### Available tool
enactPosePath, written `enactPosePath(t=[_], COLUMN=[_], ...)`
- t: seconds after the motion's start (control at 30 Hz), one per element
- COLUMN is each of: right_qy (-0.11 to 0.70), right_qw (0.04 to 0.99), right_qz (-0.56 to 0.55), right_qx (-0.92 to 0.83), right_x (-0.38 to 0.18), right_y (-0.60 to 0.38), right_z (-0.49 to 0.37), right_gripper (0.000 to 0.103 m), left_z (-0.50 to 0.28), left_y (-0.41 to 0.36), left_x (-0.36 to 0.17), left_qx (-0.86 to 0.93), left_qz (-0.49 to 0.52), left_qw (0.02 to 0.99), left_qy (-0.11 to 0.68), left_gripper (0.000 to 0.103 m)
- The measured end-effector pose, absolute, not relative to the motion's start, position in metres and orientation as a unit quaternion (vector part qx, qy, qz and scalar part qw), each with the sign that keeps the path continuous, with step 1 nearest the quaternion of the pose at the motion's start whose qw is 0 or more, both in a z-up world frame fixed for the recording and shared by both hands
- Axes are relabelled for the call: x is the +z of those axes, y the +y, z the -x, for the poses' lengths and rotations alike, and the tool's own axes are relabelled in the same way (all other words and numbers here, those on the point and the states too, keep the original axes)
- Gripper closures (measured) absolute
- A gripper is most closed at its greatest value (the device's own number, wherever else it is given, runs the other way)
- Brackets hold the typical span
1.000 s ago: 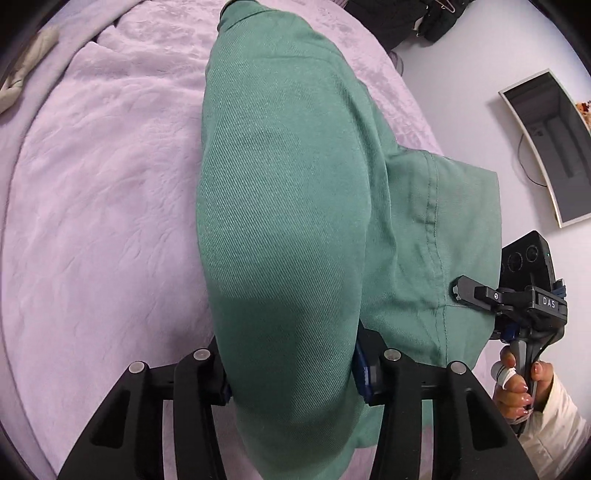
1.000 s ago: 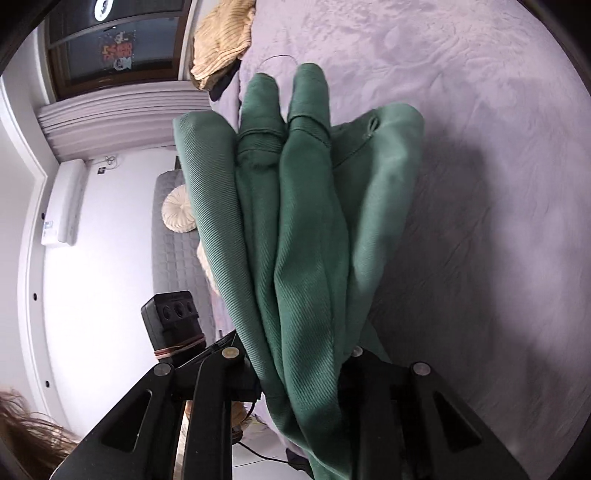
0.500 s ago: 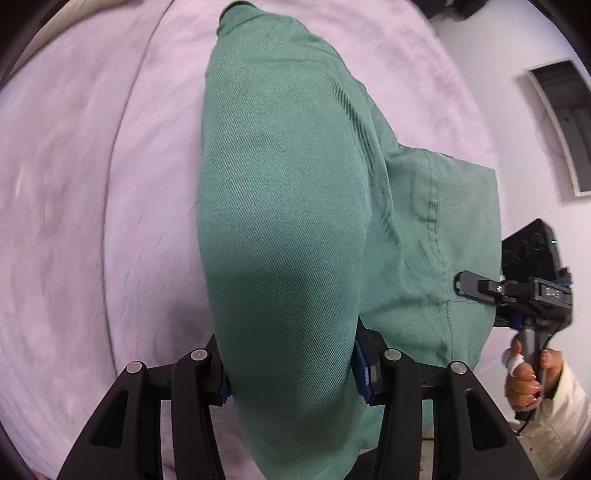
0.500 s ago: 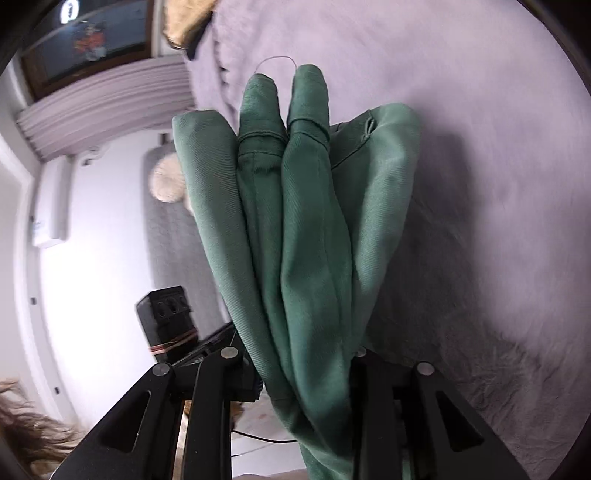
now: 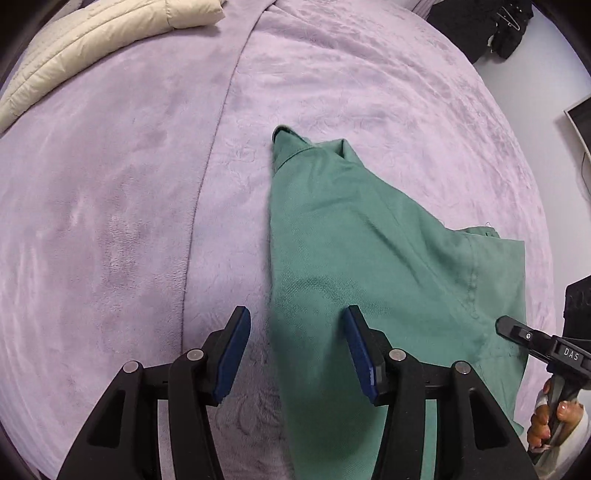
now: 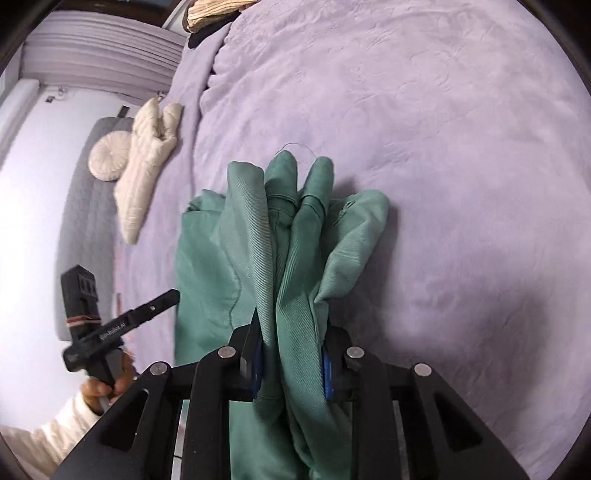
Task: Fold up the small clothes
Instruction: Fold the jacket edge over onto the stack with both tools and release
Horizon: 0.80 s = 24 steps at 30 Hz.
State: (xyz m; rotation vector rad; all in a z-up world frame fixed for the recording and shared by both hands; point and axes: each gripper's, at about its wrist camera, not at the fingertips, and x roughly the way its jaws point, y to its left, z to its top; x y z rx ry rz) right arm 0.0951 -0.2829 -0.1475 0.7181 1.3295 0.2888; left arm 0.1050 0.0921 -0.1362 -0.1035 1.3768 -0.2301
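A green garment lies on the lilac bed cover. My left gripper is open; the cloth's left edge lies loose between its blue pads and is not clamped. My right gripper is shut on a bunched fold of the green garment, which rests on the cover ahead of it. The right gripper also shows at the right edge of the left wrist view, and the left gripper at the left of the right wrist view.
A cream quilted jacket lies at the far left of the bed, also in the right wrist view. Dark clothes hang at the far right. A round cushion sits on a grey sofa. The bed edge is near me.
Both grippers came down and laid the garment on the bed. My left gripper opened and let go of the cloth. My right gripper stays shut on it.
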Motion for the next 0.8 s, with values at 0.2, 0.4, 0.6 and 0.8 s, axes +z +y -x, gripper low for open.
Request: enactPosePath(t=[0.2, 0.4, 0.6, 0.8], right_qy=[0.600, 0.611, 0.633, 0.685], right_qw=[0.695, 0.711, 0.701, 0.684], right_qz=[-0.392, -0.344, -0.297, -0.224], right_qx=[0.063, 0.054, 0.141, 0.117], right_x=[-0.171, -0.129, -0.089, -0.107], right_y=[-0.333, -0.349, -0.309, -0.285], right_z=[-0.071, -0.036, -0.003, 0.028], right_gripper=[0.056, 0.046, 0.046, 0.054], left_z=[-0.113, -0.094, -0.036, 0.024], left_y=[0.065, 0.079, 0.075, 0.051], left_x=[-0.148, -0.120, -0.097, -0.118], left_qx=[-0.096, -0.086, -0.134, -0.164], left_qz=[-0.014, -0.036, -0.044, -0.092], left_qw=[0.780, 0.780, 0.761, 0.724], left_qy=[0.618, 0.619, 0.633, 0.664], left_gripper=[0.023, 0.023, 0.023, 0.023])
